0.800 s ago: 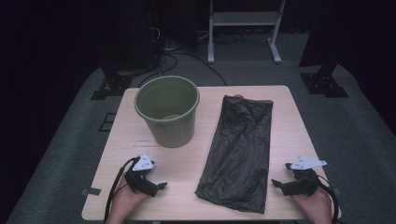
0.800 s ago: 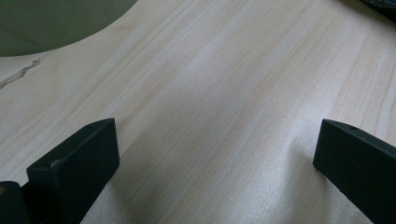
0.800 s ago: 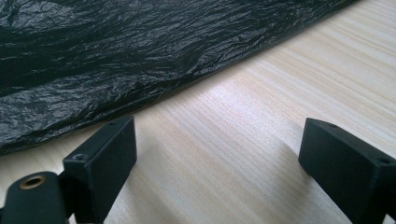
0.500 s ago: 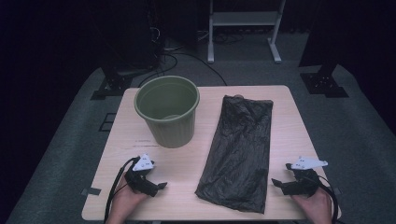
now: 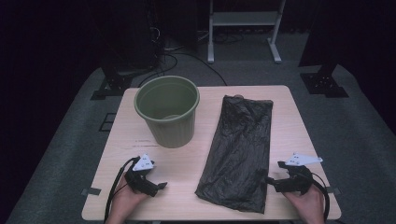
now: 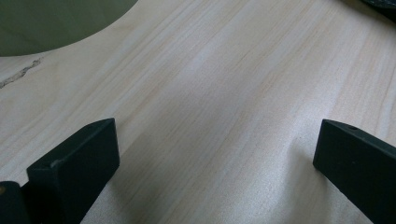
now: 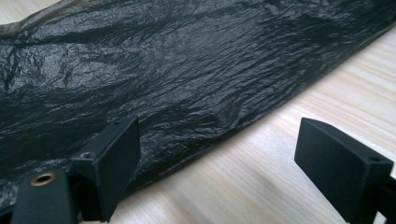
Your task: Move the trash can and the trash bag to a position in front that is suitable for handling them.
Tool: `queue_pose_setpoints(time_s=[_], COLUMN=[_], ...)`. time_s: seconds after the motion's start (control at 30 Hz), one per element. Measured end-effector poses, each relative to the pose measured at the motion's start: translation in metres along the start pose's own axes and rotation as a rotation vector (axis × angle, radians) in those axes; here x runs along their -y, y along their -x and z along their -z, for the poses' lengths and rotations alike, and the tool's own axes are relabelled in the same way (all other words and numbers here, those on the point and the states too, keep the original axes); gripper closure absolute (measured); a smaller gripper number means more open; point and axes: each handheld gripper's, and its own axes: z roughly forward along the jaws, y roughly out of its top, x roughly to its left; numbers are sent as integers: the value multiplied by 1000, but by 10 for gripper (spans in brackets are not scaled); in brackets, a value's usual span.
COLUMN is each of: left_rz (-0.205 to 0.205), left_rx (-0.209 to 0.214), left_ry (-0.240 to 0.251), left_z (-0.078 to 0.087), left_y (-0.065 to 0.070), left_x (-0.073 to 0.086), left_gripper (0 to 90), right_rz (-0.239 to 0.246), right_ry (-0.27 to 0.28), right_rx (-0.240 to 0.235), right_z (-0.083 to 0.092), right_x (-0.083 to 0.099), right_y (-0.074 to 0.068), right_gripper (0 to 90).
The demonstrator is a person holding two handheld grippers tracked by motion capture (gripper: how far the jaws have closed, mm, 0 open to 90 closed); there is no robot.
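Status: nothing started as far as I can judge; black bin bag (image 5: 239, 154) lies flat and unopened on the bench (image 5: 280, 100), running from the far edge down toward the near edge, right of centre; green bucket (image 5: 167, 110) stands upright and unlined on the left half, apart from the bag; left gripper (image 5: 158, 186) rests on the bench at near left, pointing toward the bag, jaws wide apart with bare wood between them in the left gripper view, holding nothing; right gripper (image 5: 271, 181) sits at near right, just beside the bag's near right edge, jaws spread wide and empty; in the right gripper view one jaw stands over the bag (image 7: 187, 84) edge, the other over bare bench (image 7: 261, 186), so the plastic edge runs between them but no pad presses on it; reads as lined up for a first pinch on that edge, not yet a grip; left to do, by my guess: grab the bag, find and open its mouth, drop it into the bucket, fold the rim over; thin crinkled film lying flat, so getting one layer off the wood looks like the fiddly part.
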Motion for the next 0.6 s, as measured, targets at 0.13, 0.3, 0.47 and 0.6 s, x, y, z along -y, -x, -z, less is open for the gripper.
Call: queue_pose_setpoints(time_s=[0.13, 0.3, 0.47, 0.6], left_rz=[0, 0, 0, 0], left_rx=[0, 0, 0, 0], left_ry=[0, 0, 0, 0], left_z=[0, 0, 0, 0], left_y=[0, 0, 0, 0], left_x=[0, 0, 0, 0], left_gripper=[0, 0, 0, 0], right_rz=[-4, 16, 30, 36], right_ry=[-22, -57, -89, -87], right_rx=[-2, 7, 33, 44], right_z=[-7, -16, -21, -18], right_x=[-1, -2, -2, -2], right_y=[-4, -11, -13, -12], right_gripper=[139, 200, 273, 437])
